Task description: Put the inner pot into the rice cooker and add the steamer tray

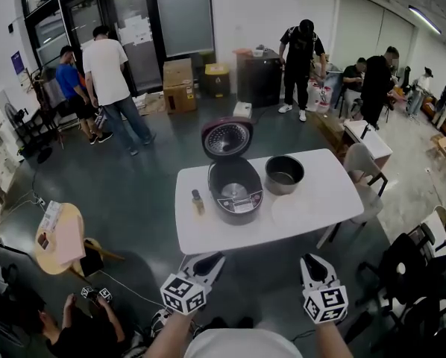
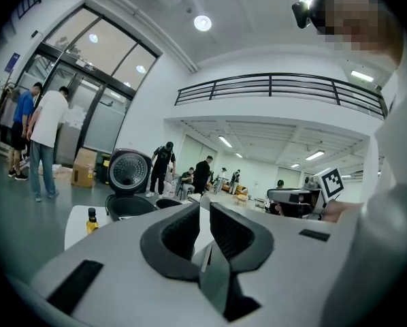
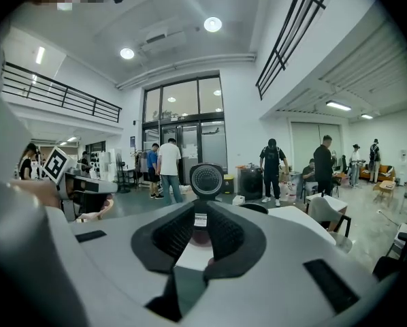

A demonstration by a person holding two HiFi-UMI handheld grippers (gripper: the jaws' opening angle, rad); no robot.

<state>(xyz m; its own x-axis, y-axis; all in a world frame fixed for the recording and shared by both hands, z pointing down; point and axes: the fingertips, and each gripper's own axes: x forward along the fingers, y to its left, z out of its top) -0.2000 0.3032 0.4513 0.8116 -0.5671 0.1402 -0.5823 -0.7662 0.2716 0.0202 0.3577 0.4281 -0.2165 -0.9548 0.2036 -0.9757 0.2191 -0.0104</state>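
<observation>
The left gripper and right gripper are hovering empty, jaws slightly parted, short of the white tabletop, where the inner pot is sitting just beside the open rice cooker, outside it.

It was a large, high-ceilinged open workspace: tall black-framed glass doors, stacked brown cardboard boxes, a black-railed mezzanine balcony, and seated people at far desks.
</observation>
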